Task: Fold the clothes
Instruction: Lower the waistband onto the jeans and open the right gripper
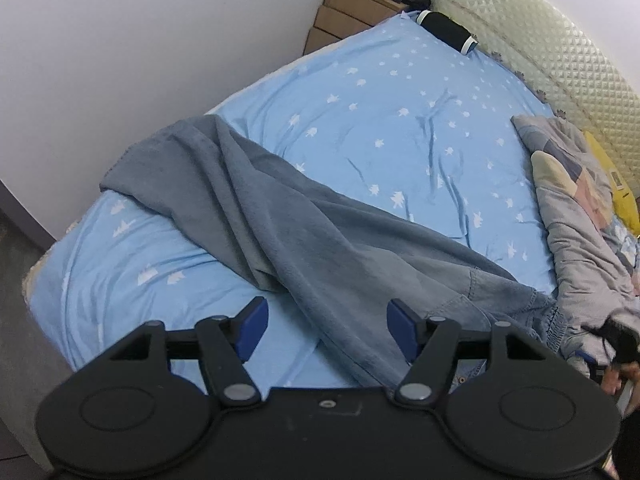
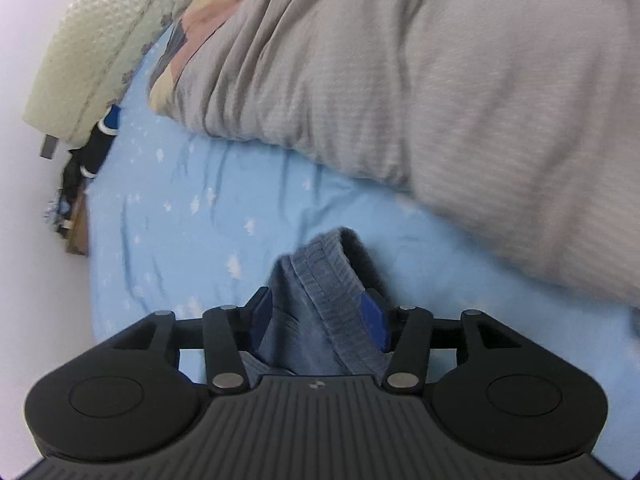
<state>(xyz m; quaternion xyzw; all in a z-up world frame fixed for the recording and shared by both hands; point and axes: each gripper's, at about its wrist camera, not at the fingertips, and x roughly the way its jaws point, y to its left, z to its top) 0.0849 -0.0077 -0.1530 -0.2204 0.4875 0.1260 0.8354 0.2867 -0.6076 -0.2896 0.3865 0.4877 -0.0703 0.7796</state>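
Folding grey-blue trousers [image 1: 304,232] on bed [image 1: 120,264]: right gripper [image 2: 318,316] jaws parted, waistband [image 2: 340,280] loose between; left gripper [image 1: 328,330] wide, empty; next, regrip legs toward 11 o'clock

A bed [image 1: 380,92] in blue starred sheet carries grey-blue trousers [image 1: 280,220], a grey quilt [image 1: 576,208] and a black roll [image 1: 448,32].

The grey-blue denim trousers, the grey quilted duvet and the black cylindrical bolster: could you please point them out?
Grey-blue denim trousers [image 1: 320,232]: left wrist view, mid-leg.
Grey quilted duvet [image 2: 460,92]: right wrist view, top surface.
Black cylindrical bolster [image 1: 446,28]: left wrist view, its middle.
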